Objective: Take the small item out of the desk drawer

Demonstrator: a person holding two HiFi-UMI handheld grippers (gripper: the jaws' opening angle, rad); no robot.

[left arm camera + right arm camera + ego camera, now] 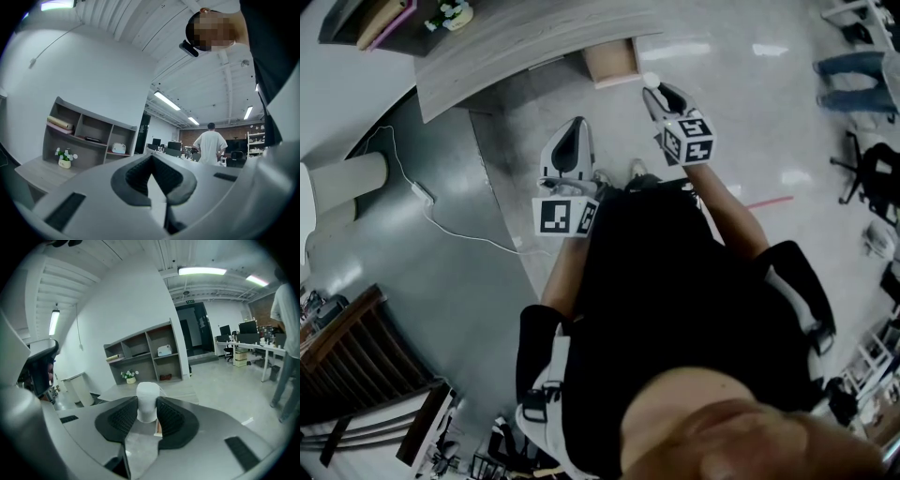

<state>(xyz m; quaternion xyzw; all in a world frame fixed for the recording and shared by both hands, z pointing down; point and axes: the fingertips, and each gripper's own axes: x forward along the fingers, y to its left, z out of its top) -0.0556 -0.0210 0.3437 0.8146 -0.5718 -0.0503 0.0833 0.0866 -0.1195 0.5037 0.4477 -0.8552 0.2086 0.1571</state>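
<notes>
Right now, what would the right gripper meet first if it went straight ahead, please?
Likely the desk just beyond the white item held by the right gripper; depth is unclear.

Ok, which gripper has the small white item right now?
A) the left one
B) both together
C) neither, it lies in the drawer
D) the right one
D: in the right gripper view the small white item stands clamped between the jaws of the right gripper, while the left gripper has its jaws together on nothing.
</notes>
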